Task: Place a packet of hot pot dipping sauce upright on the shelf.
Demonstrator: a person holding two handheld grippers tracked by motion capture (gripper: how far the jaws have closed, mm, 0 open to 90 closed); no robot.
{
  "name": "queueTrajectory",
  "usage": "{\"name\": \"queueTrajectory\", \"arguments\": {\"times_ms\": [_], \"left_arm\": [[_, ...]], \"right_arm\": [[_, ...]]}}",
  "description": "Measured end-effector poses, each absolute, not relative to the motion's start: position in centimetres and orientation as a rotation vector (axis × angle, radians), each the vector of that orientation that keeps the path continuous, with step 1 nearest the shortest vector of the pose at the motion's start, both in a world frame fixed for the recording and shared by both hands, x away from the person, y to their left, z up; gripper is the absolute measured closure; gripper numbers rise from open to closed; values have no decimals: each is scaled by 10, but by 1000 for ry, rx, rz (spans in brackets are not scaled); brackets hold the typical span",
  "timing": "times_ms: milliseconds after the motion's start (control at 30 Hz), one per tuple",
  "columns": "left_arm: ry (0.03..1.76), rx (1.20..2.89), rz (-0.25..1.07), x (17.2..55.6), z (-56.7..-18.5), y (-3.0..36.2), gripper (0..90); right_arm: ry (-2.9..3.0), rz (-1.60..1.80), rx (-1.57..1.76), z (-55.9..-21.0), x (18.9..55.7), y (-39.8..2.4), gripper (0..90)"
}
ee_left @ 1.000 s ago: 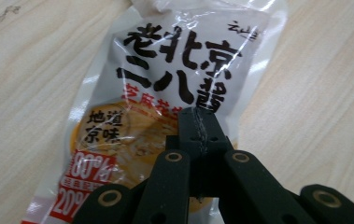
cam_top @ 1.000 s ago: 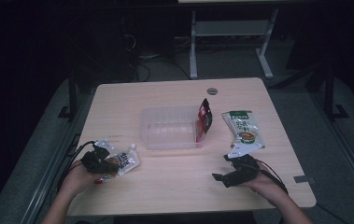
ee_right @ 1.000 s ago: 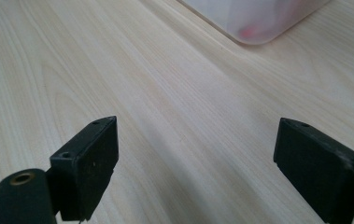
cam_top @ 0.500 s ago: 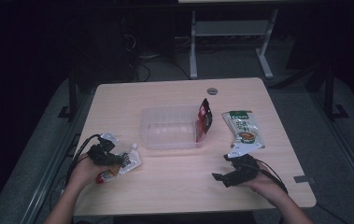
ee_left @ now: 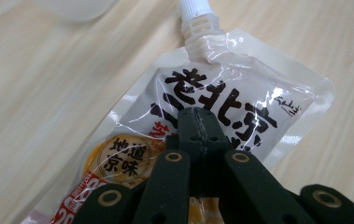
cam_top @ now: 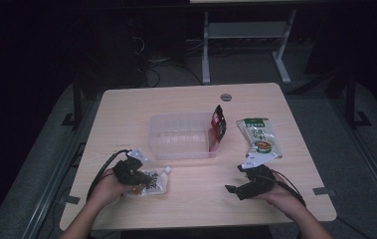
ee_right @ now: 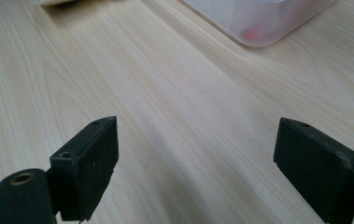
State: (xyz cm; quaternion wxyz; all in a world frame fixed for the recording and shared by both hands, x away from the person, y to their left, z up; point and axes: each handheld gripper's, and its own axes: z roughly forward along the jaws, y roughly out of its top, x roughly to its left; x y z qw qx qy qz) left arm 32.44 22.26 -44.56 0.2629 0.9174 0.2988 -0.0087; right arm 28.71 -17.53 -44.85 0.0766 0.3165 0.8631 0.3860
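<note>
Left gripper [ee_left: 197, 122] clamped on white spouted plastic pouch with black lettering [ee_left: 221, 88], jaws meeting over its printed middle, spout pointing away toward clear plastic tray [cam_top: 181, 137]. Pouch at table's [cam_top: 191, 99] front left. Right gripper [ee_right: 195, 158] spread wide over bare wood.

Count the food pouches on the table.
3: spouted pouch in the left gripper; red pouch against the tub; green pouch right of it.

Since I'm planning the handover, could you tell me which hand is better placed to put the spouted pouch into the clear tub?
Left, probably: the left gripper is shut on the spouted pouch beside the clear tub. The right gripper is open over bare table.
</note>
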Motion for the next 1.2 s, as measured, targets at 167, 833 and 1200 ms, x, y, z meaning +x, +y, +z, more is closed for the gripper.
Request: {"name": "queueTrajectory", "arguments": {"times_ms": [167,833,1200], "left_arm": [[745,2486,-45,319,-447,196,900],[603,2477,-46,321,-452,88,900],[558,2441,-27,323,-452,71,900]], "right_arm": [[2587,1157,946,-449,287,-175,138],[2625,1222,996,-438,290,-182,136],[2712,1213,1047,-441,292,-183,138]]}}
